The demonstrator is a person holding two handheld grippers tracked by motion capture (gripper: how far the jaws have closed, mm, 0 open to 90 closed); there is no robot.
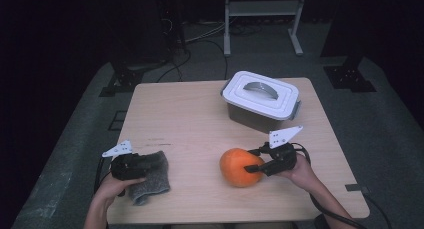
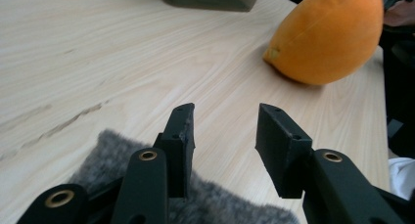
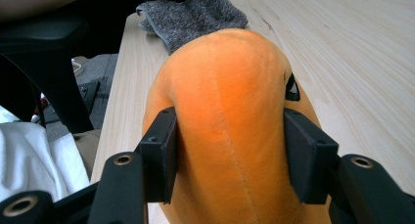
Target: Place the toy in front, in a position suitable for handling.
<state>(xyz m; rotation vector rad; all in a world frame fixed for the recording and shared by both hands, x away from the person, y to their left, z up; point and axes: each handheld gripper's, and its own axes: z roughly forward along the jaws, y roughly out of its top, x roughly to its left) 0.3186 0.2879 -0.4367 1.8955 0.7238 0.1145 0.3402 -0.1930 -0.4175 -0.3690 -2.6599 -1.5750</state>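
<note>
No writing is readable anywhere. Nearest, at seven o'clock, the left gripper point(image 1: 152, 164) lies level over the grey cloth point(image 1: 152, 181), jaws parted with nothing between. At five o'clock the right gripper point(image 1: 254, 168), also level, clamps the orange plush point(image 1: 239, 166). Beyond, at one o'clock, sits the lidded box point(image 1: 260, 101).

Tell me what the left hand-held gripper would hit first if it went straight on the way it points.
Probably the orange plush fruit. The left hand-held gripper, jaws apart above the grey cloth, points across bare table roughly toward it, though the fruit sits slightly to one side, so it might slip past.
</note>
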